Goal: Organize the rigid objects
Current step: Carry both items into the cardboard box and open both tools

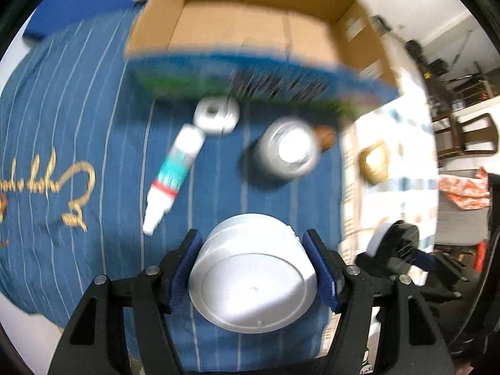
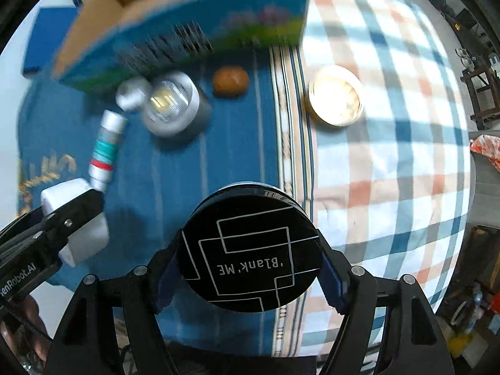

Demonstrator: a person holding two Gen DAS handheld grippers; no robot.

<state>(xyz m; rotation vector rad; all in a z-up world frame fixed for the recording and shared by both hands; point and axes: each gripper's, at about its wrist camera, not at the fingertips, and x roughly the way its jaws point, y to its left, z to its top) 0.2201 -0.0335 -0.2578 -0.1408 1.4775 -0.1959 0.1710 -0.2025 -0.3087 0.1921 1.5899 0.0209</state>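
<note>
The left claw (image 1: 254, 273) is black, with two thick arms and dark blue ribbed pads (image 1: 322, 273). Round silver screws (image 1: 152, 270) sit on its arms. The right claw (image 2: 250, 257) looks the same. White letters (image 2: 18, 276) mark the left claw's side.

A white tub (image 1: 253, 281) sits between blue pads (image 1: 322, 272). The black tin (image 2: 250, 253) bears white line patterns. The cloth (image 1: 78, 125) is blue with thin white stripes and gold script; another cloth (image 2: 390, 125) is checked blue, orange and white. The box (image 1: 250, 31) is tan inside, blue and green outside. The tube (image 1: 172, 172) is white, teal and red.
</note>
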